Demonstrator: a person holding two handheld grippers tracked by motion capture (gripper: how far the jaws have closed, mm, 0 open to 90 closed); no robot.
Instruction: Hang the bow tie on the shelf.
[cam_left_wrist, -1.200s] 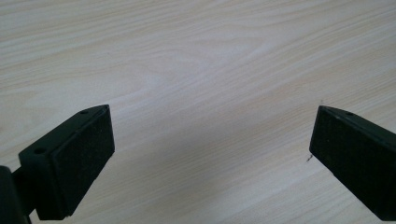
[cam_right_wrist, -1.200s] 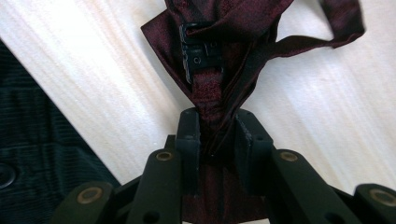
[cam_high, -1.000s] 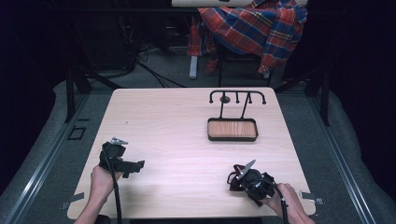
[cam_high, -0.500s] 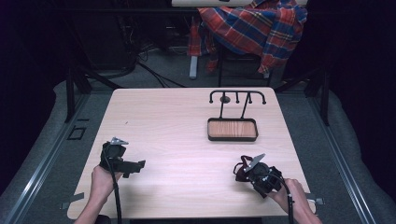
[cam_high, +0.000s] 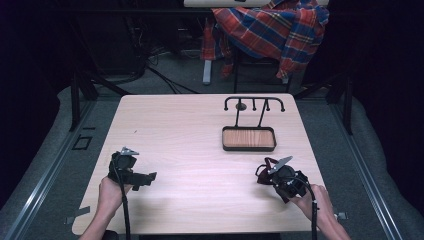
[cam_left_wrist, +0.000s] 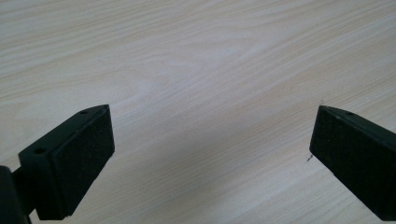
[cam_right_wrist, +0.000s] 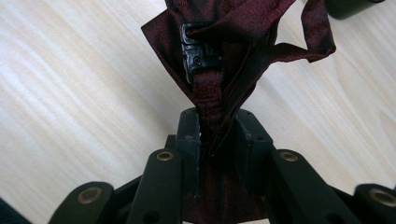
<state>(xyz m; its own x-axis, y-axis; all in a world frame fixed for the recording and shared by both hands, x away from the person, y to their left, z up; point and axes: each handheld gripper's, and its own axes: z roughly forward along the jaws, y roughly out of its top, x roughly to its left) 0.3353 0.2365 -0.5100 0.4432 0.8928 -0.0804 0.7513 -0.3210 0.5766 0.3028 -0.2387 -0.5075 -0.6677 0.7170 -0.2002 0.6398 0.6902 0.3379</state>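
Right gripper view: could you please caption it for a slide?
Claw shut on dark red bow tie above wooden table.

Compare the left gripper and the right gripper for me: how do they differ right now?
The left gripper has its jaws wide apart with nothing between them, only bare table; the right gripper is shut on a dark red bow tie. Both sit low over the table's near edge, far from the wooden tray.

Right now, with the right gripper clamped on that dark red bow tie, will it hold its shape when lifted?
Probably not: the bow tie is creased, thin cloth, so it should droop. Its strap loop hangs loose and may swing. The right gripper pinches bunched fabric, likely secure.
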